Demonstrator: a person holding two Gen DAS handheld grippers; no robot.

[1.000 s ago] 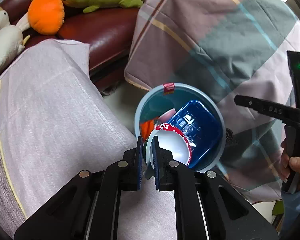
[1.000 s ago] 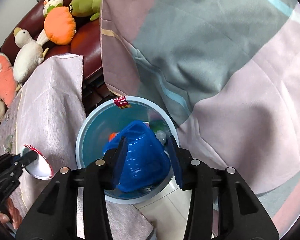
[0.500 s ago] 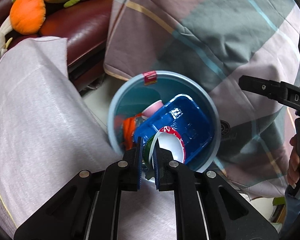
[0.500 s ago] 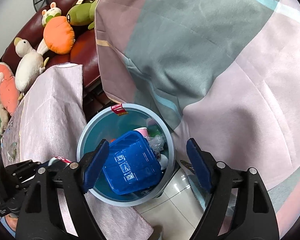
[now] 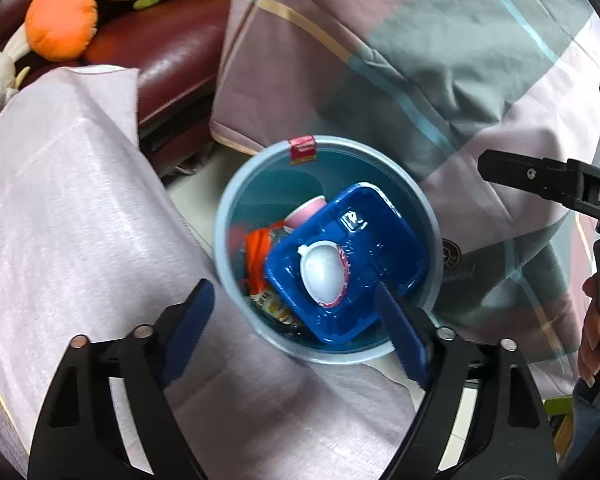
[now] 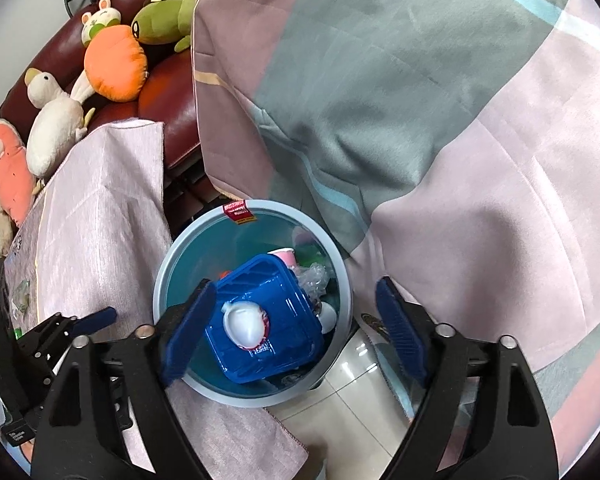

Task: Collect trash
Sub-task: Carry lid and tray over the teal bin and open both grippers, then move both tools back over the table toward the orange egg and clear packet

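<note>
Left wrist view: left claw (image 5: 296,336) has just opened, empty; the lid (image 5: 323,276) lies on the blue tray (image 5: 372,248) inside the bin (image 5: 428,216). Right claw (image 6: 296,328) likewise just opened, empty. Advise lifting both clear of the rim.

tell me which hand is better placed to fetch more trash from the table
Left, probably. The left gripper, fingers open and empty, hangs at the cloth-covered table edge. The right gripper hangs over the bin, farther away.

White lid (image 5: 322,274) now atop blue tray (image 5: 352,296)
</note>
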